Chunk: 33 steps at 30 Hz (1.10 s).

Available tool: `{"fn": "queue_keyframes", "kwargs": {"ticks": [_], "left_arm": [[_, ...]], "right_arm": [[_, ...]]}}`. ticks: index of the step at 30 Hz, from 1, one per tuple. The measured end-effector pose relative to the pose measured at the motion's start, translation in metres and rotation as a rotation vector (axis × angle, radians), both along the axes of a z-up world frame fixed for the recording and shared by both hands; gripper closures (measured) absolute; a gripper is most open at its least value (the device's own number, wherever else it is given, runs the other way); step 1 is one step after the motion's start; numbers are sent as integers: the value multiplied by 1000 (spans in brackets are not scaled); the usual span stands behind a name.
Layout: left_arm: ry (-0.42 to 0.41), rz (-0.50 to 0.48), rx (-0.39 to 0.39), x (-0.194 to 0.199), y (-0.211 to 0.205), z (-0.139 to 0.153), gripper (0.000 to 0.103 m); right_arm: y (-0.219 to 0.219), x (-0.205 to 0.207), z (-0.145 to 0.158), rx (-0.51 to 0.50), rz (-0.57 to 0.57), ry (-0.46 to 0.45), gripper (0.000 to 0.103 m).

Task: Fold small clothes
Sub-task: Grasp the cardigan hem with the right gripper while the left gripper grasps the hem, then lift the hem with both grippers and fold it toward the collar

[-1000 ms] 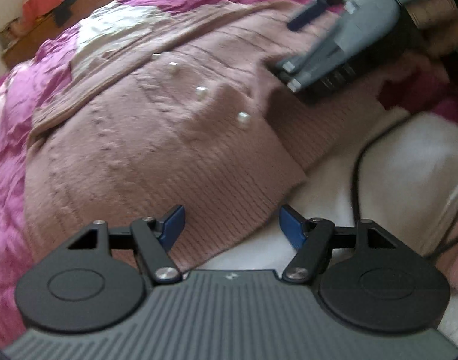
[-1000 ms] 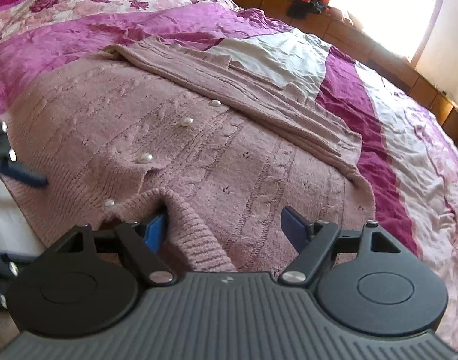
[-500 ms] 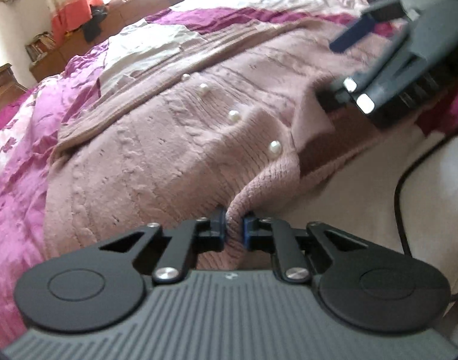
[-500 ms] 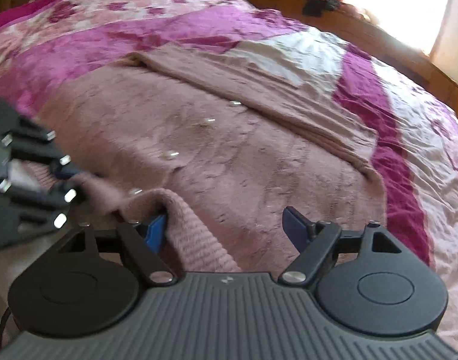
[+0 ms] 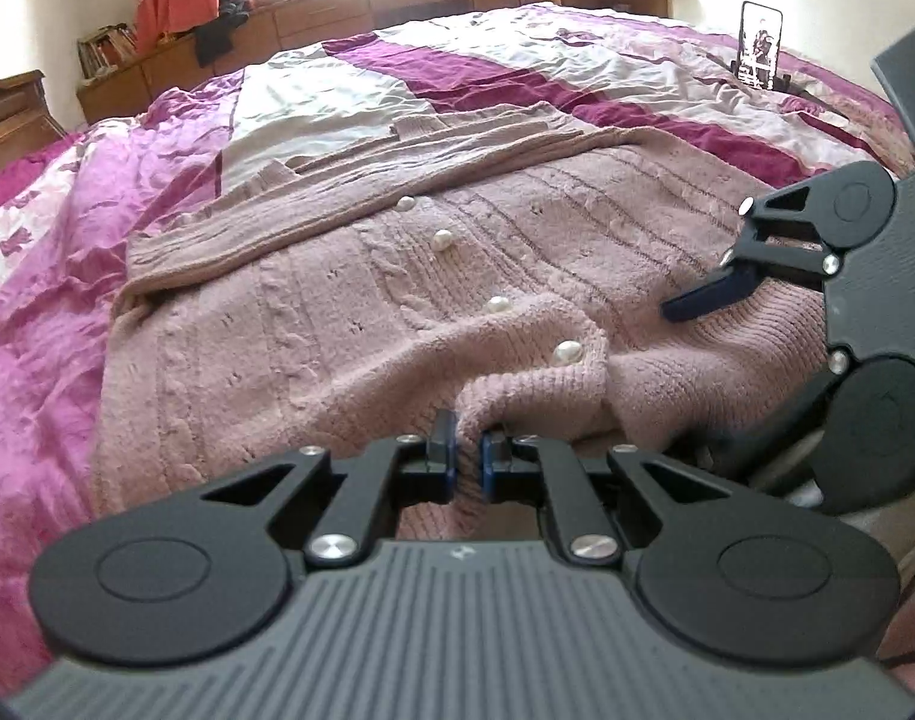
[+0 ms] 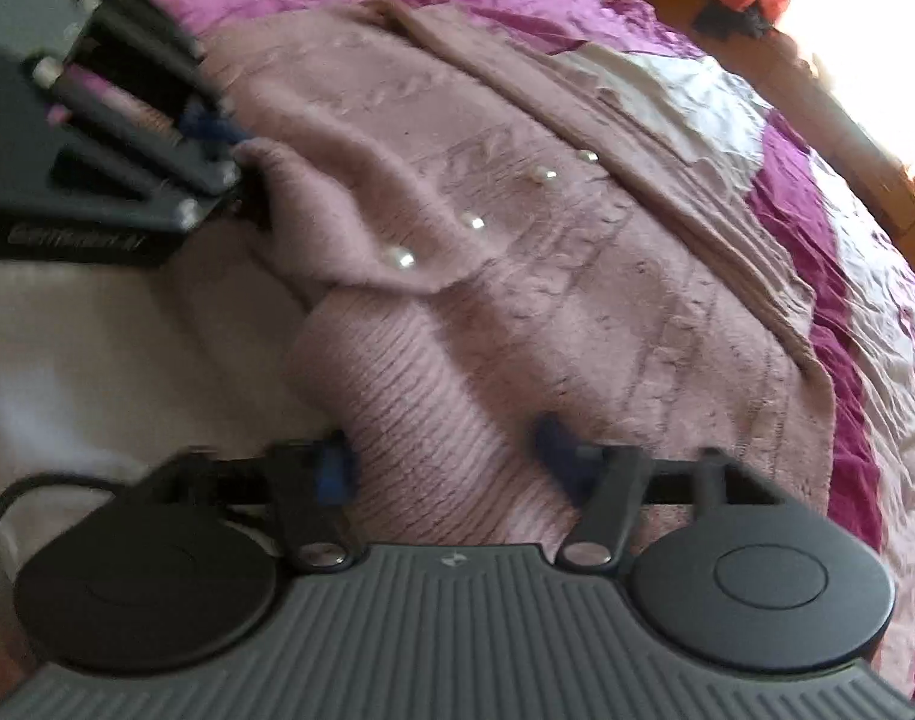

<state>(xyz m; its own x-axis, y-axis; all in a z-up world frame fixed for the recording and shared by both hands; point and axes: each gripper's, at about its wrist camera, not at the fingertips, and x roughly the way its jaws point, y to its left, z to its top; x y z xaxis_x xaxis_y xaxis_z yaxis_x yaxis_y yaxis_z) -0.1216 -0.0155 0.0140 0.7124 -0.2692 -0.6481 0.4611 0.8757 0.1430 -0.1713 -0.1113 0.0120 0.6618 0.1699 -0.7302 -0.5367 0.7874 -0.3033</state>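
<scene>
The pink cardigan is spread on the bed. Its ribbed hem is pinched between the left gripper jaws; the right gripper jaws straddle the hem wide, unclosed, seemingly so both corners can be lifted.

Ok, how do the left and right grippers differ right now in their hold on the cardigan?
The left gripper is shut, pinching the cardigan hem in a tight bunch; the right gripper stands open, ribbed hem lying between its fingers unclamped. The left's hem corner is pulled up into a ridge; the right's stretch drapes loosely. Both work the near hem, either side of the pearl buttons.
</scene>
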Motion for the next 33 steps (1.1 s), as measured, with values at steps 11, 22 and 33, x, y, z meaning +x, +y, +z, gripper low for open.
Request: {"fn": "queue_keyframes", "kwargs": {"ticks": [11, 22, 33], "left_arm": [[-39, -19, 168, -13, -10, -25, 37], [-83, 145, 165, -7, 21, -16, 96], [-229, 178, 63, 18, 33, 55, 96]], "right_arm": [[-23, 8, 35, 159, -139, -119, 92], [-23, -2, 57, 199, -133, -190, 92], [-24, 25, 95, 199, -124, -350, 92]]}}
